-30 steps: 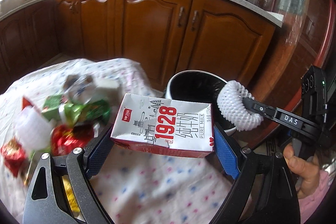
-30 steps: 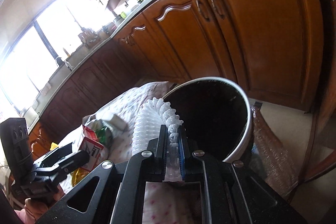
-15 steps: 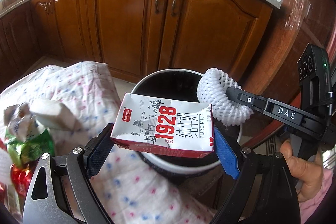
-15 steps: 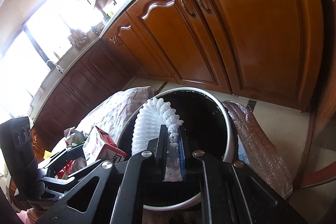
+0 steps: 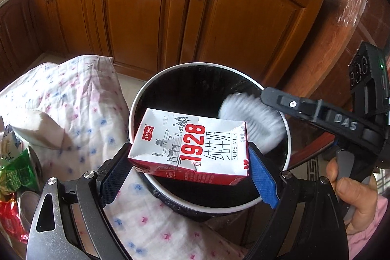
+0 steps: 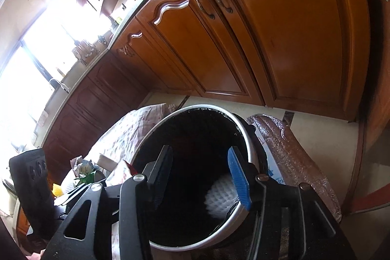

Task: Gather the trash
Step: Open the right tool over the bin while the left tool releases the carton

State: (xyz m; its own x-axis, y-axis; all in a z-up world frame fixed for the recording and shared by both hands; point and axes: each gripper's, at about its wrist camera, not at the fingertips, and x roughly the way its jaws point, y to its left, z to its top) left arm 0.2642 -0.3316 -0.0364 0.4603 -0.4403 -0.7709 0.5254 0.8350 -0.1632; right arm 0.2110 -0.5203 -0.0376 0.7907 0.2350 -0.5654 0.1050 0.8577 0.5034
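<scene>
Left hand-held gripper: gripping milk carton over the bin's near rim.
Right hand-held gripper: jaws opening, empty.
Foam net: lying inside the bin.

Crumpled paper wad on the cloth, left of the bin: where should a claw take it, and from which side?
Across the paper wad's short width, coming from above. It lies low and long on the cloth, with bare cloth along both long sides, so fingers likely fit there; green wrappers crowd its near-left end.
</scene>
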